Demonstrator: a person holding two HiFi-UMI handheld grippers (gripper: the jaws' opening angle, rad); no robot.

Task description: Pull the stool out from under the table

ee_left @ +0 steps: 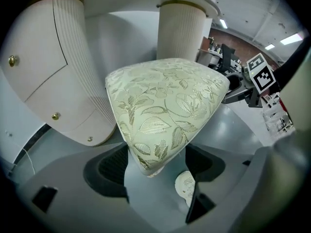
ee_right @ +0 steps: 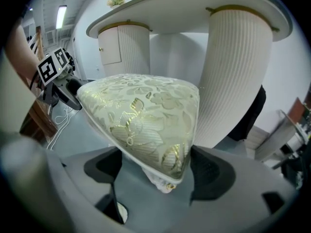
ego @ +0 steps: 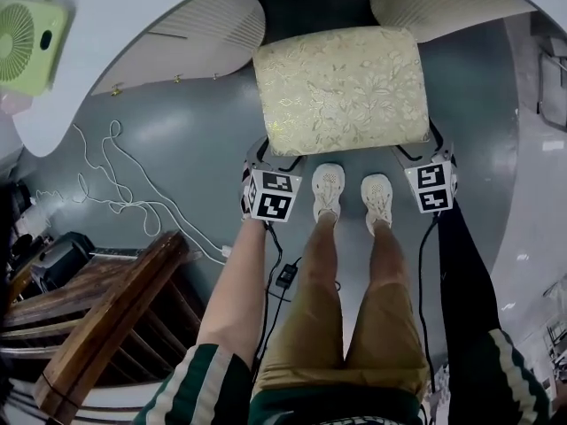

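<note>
The stool (ego: 341, 87) has a square cream cushion with a gold leaf pattern and stands on the grey floor in front of the white table (ego: 133, 25), its far edge at the table's rim. My left gripper (ego: 273, 156) is shut on the cushion's near left corner, and my right gripper (ego: 423, 153) is shut on the near right corner. In the left gripper view the corner of the stool (ee_left: 165, 110) sits wedged in the left gripper (ee_left: 156, 166). The right gripper view shows the stool (ee_right: 146, 110) pinched likewise in the right gripper (ee_right: 155, 166).
Two fluted white pedestals (ee_left: 182, 30) (ee_right: 233, 76) carry the table behind the stool. The person's feet (ego: 350, 193) stand just before the stool. A white cable (ego: 115, 193) lies on the floor at left, near a wooden structure (ego: 97, 317). A green fan (ego: 27, 42) sits on the table.
</note>
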